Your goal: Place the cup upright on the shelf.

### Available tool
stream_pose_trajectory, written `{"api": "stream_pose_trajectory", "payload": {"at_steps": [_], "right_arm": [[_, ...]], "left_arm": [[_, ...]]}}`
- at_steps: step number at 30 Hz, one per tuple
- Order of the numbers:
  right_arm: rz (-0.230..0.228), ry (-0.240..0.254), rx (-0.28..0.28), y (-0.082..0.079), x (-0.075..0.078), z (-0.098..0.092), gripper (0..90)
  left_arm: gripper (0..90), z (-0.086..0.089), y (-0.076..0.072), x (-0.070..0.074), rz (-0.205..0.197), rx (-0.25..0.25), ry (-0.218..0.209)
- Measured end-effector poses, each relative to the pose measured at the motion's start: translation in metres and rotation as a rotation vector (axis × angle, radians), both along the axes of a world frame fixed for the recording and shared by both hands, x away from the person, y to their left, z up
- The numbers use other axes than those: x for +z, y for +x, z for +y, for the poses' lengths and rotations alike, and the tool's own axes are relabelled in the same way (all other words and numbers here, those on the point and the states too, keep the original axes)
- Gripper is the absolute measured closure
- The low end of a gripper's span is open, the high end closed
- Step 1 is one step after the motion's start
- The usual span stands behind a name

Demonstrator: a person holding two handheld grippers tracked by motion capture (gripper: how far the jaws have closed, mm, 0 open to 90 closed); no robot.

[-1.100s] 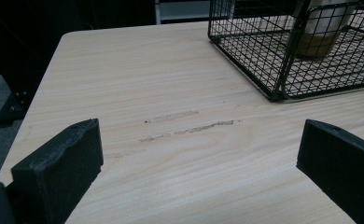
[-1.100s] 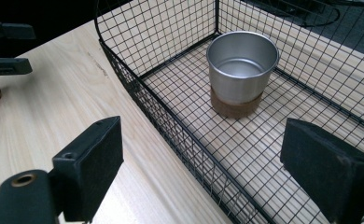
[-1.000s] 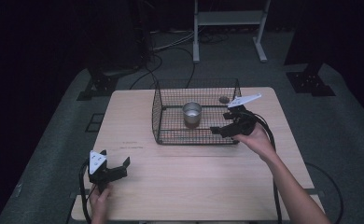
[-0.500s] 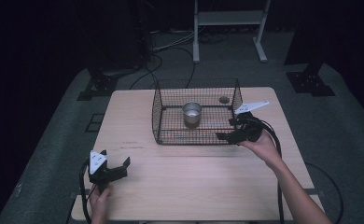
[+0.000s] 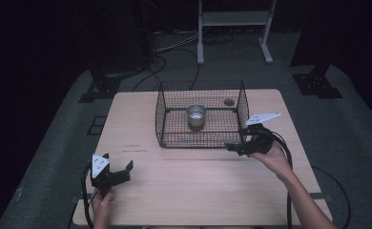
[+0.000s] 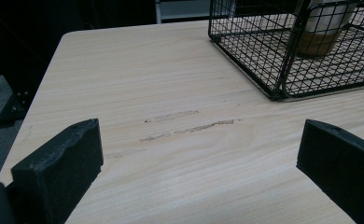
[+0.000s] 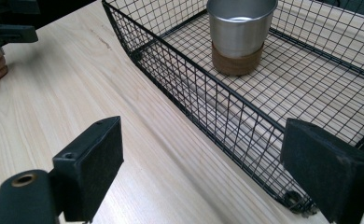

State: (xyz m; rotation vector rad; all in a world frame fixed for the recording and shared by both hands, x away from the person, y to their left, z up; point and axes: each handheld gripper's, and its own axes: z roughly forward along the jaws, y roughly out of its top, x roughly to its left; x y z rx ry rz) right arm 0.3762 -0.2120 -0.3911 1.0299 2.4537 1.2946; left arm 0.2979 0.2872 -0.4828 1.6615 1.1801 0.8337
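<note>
A pale wooden table (image 5: 198,186) is standing on grey carpet (image 5: 55,157) in a dark room, with a white frame (image 5: 234,19) beyond it. A black wire basket (image 5: 201,141) is sitting at the table's far middle, long axis running left to right, holding an upright metal cup (image 5: 196,116) on a brown base, mouth facing up. The left gripper (image 5: 108,172) is hovering near the front-left corner and the right gripper (image 5: 243,143) just beside the basket's front-right corner, both with jaws spread and empty.

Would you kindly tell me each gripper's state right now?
Left gripper: open, holding nothing.
Right gripper: open, holding nothing, beside the wire basket.
</note>
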Motion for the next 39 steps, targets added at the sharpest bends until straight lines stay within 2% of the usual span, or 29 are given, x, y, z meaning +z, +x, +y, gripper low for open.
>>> {"api": "stream_pose_trajectory", "payload": {"at_steps": [17, 32, 39], "right_arm": [[0.019, 0.006, -0.026, -0.016, -0.019, -0.019, 12.9], [0.019, -0.003, -0.028, -0.029, -0.029, -0.027, 12.9], [0.034, -0.005, -0.034, -0.033, -0.034, -0.031, 12.9]], "left_arm": [[0.0, -0.001, 0.0, 0.0, -0.001, 0.001, 0.0], [0.0, -0.001, 0.0, 0.0, -0.001, 0.0, 0.003], [0.0, -0.001, 0.0, 0.0, -0.001, 0.0, 0.003]]}}
